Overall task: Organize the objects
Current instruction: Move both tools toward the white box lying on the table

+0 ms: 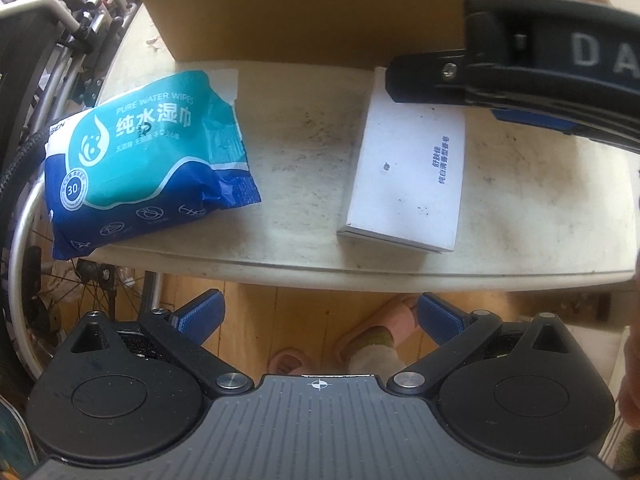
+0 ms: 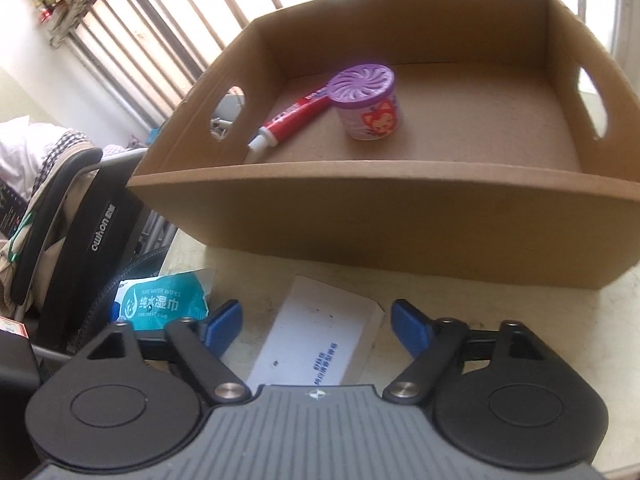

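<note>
Desk (image 1: 304, 240), one, pale and scuffed; carries everything listed below.

Cardboard tray (image 2: 384, 216), one, open-topped, an oval handle hole in each side wall; stands at the far part of the desk; holds two items.

Toothpaste tube (image 2: 294, 116), one, red and white; lies flat on the tray floor, long axis diagonal, white cap toward the near left corner, tail end meeting the tub.

Purple-lidded tub (image 2: 370, 106), one, upright, cartoon face on its side; just right of the tube.

Wet-wipes pack (image 1: 148, 160), one, teal and blue; lies flat at the desk's left edge, a corner overhanging; long axis runs slantwise from the near left edge toward the tray.

White box (image 1: 404, 176), one, flat, printed face up; lies in front of the tray, apart from the pack; long axis runs from the near edge toward the tray.

Left gripper (image 1: 318, 318), one; blue fingers spread wide, holding nothing, short of the desk edge.

Right gripper (image 2: 316, 326), one; fingers spread wide, holding nothing, poised above the white box, one on either side.
</note>
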`<state>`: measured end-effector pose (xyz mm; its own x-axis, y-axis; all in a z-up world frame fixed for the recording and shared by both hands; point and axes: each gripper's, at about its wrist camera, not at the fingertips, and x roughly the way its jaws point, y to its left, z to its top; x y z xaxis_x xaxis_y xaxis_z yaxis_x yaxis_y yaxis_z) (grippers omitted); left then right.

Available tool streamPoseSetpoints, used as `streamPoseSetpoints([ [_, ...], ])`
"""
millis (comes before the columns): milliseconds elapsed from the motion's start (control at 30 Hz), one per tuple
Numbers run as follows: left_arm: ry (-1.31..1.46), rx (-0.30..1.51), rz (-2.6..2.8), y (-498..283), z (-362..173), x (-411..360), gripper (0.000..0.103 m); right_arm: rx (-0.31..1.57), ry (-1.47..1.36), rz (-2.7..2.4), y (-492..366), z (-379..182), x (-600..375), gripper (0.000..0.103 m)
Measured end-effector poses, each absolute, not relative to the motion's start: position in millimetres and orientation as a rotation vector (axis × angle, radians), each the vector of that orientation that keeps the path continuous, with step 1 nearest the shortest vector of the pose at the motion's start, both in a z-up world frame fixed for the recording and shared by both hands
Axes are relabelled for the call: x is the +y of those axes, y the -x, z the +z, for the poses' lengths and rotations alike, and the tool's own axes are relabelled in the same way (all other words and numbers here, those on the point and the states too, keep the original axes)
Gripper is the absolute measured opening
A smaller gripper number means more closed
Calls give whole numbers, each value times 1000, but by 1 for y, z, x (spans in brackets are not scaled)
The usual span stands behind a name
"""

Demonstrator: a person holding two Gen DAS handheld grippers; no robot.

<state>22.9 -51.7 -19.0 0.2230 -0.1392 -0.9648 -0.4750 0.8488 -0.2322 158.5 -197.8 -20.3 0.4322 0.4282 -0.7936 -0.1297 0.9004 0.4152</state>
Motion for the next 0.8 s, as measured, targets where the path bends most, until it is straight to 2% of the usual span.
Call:
streamPoseSetpoints([
  [100, 557, 1343, 258, -23, -20, -50, 103, 1064, -291, 388, -163, -24, -192, 67],
  [600, 539, 1324, 270, -21, -22, -59, 103, 1057, -182, 454, -180, -41, -180, 62],
  [800, 543, 1238, 251, -16, -14, -64, 101, 1092, -220, 432, -175, -45, -195, 58],
])
